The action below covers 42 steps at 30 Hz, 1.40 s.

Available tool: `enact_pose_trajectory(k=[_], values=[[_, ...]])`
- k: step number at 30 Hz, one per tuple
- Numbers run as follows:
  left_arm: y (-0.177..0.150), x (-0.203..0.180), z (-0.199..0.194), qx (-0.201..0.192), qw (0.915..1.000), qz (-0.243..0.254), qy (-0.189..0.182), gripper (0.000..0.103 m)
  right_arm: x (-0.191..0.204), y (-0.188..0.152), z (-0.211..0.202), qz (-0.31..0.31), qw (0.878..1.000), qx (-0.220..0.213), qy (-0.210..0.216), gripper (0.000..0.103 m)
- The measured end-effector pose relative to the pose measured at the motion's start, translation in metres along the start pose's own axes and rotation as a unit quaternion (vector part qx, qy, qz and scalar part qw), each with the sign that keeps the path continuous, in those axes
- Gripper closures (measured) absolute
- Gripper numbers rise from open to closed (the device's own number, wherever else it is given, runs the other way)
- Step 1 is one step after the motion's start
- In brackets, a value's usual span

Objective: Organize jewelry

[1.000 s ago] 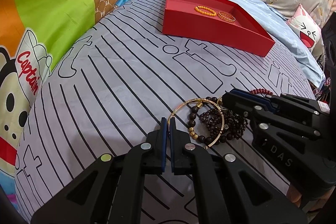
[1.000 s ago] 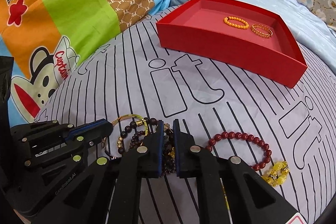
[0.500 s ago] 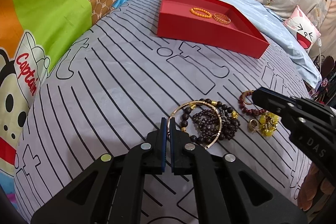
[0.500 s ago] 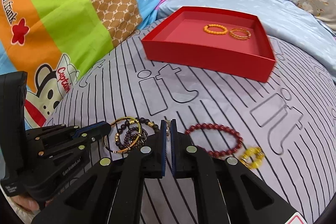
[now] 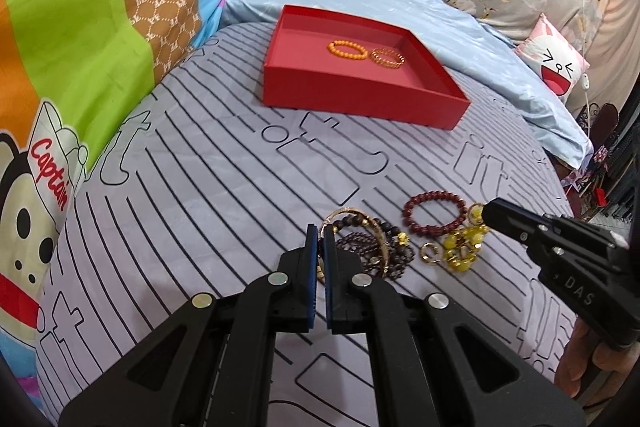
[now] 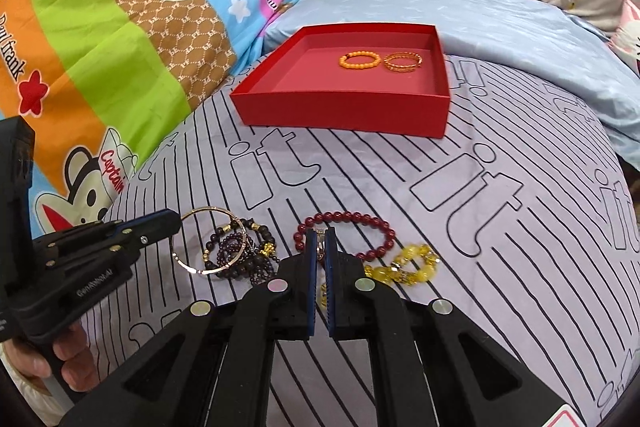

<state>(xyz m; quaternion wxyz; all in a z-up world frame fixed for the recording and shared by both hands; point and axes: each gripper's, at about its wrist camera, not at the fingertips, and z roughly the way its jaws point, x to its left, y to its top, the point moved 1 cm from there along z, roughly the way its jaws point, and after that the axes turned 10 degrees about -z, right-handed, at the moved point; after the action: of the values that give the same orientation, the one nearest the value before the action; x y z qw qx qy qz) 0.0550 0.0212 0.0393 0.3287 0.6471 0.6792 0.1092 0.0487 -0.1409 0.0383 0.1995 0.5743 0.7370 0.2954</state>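
A red tray (image 5: 360,107) (image 6: 340,111) lies on the striped bedspread and holds an orange bead bracelet (image 5: 347,49) and a gold bracelet (image 5: 387,58). Nearer me, my left gripper (image 5: 320,233) (image 6: 176,221) is shut on the rim of a thin gold bangle (image 5: 382,239) (image 6: 212,209). The bangle rings a heap of dark beads (image 5: 360,243) (image 6: 236,247). My right gripper (image 6: 320,235) (image 5: 485,213) is shut over a dark red bead bracelet (image 6: 388,233) (image 5: 408,213), with a small metal charm between its pads. A yellow bead bracelet (image 6: 408,267) (image 5: 460,247) lies beside it.
A small gold ring (image 5: 430,253) lies by the yellow beads. A bright cartoon quilt (image 5: 60,67) rises on the left. A light blue sheet (image 5: 480,59) and a cartoon-face pillow (image 5: 552,67) lie behind the tray. A hand (image 6: 68,367) grips the left tool. The bed drops off at far right.
My right gripper has moved right from the dark bead heap to the red bracelet, shutting on a small piece. Both grippers have risen a little. The left still pinches the bangle.
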Motion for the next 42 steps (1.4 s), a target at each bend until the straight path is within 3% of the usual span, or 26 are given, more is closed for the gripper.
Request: enact_pose_trajectory(k=[9, 14, 16, 17, 18, 20, 26, 37, 39, 42], values=[[0.012, -0.023, -0.02, -0.016, 0.9994, 0.022, -0.022, 0.103, -0.005, 0.0, -0.01, 0.007, 1.0, -0.012, -0.001, 0.099], [0.005, -0.018, -0.009, 0.005, 0.9998, 0.007, -0.019, 0.1, -0.006, -0.004, -0.01, 0.011, 1.0, -0.011, 0.001, 0.099], [-0.003, -0.013, -0.001, 0.019, 0.9997, 0.002, -0.017, 0.083, -0.006, -0.006, -0.01, 0.013, 1.0, -0.009, 0.001, 0.099], [-0.007, -0.01, 0.003, 0.022, 0.9997, -0.004, -0.011, 0.063, -0.006, -0.007, -0.01, 0.014, 1.0, -0.007, 0.002, 0.099], [-0.01, -0.008, 0.005, 0.019, 0.9997, -0.013, -0.004, 0.051, -0.006, -0.008, -0.009, 0.014, 1.0, -0.006, 0.002, 0.099], [-0.015, -0.004, 0.008, 0.015, 0.9996, -0.023, -0.002, 0.042, -0.006, -0.009, -0.008, 0.014, 1.0, -0.004, 0.002, 0.099], [-0.021, 0.004, 0.033, 0.042, 0.9985, -0.033, 0.006, 0.041, -0.004, -0.008, -0.007, 0.012, 1.0, -0.003, 0.004, 0.099], [-0.02, -0.004, 0.041, 0.033, 0.9992, -0.023, 0.003, 0.039, -0.001, -0.007, -0.004, 0.01, 1.0, 0.0, 0.007, 0.099], [-0.02, -0.005, 0.042, 0.029, 0.9994, -0.016, 0.008, 0.047, -0.001, -0.007, -0.004, 0.01, 1.0, 0.001, 0.007, 0.099], [-0.02, -0.006, 0.042, 0.026, 0.9996, -0.006, 0.008, 0.047, 0.0, -0.007, -0.004, 0.012, 1.0, 0.002, 0.008, 0.099]])
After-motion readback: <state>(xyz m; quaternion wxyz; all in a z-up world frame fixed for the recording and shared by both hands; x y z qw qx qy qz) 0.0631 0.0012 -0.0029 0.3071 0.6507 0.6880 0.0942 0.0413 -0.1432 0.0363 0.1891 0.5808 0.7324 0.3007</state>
